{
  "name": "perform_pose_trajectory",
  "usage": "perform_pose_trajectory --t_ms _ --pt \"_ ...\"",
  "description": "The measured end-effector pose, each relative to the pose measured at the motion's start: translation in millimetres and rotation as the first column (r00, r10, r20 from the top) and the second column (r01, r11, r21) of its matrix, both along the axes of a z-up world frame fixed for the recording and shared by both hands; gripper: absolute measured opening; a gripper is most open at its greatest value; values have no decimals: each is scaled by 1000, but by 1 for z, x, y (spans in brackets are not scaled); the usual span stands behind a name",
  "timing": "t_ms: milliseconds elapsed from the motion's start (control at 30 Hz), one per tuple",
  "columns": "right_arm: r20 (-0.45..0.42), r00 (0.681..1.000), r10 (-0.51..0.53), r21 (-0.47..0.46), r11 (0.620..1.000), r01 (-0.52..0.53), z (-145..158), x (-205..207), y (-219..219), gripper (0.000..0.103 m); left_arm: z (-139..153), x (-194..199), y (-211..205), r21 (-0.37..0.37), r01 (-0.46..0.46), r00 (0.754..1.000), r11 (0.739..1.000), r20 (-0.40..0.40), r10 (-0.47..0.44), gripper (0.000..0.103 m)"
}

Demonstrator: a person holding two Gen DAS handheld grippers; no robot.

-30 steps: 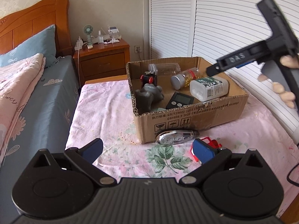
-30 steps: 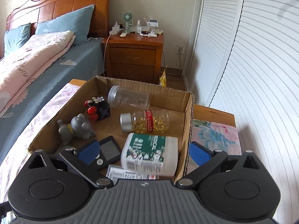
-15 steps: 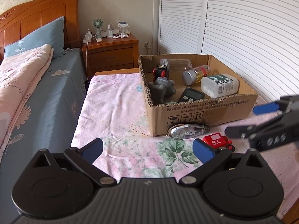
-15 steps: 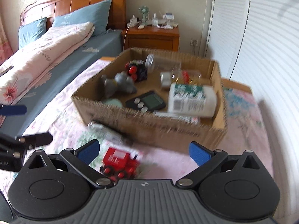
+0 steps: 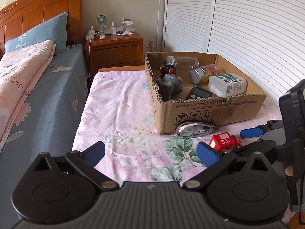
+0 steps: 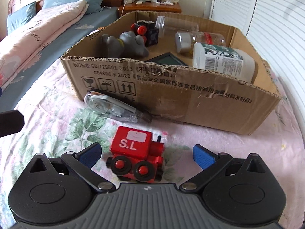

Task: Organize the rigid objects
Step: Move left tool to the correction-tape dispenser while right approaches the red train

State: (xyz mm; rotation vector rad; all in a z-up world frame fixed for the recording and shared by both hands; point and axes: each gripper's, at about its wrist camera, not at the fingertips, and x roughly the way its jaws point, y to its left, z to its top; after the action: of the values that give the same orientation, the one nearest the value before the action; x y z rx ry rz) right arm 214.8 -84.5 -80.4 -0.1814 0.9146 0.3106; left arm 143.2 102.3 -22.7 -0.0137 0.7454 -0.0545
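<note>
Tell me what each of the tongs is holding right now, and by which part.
Nothing is held. The left tongs are open over bare bedspread. The right tongs are open astride the red toy train, pads not touching it.

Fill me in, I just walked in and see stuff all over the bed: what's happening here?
A person is tidying small objects into the cardboard box on the bed. The right tool, open, sits low around the red toy train, apparently about to grab it; its pads are not touching it yet. The left tool hangs open and empty over the sheet. A clear tape dispenser also lies outside against the box's front wall.
</note>
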Motion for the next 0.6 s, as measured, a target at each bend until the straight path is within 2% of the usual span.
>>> perform_pose_trajectory --t_ms 333,600 --pt "7 995 -96 2 995 96 1 -4 -50 103 -4 11 -18 19 33 999 999 -4 -32 102" --pt "26 998 -53 6 999 53 1 -13 -63 103 -12 35 -43 0 47 997 999 -62 -47 102"
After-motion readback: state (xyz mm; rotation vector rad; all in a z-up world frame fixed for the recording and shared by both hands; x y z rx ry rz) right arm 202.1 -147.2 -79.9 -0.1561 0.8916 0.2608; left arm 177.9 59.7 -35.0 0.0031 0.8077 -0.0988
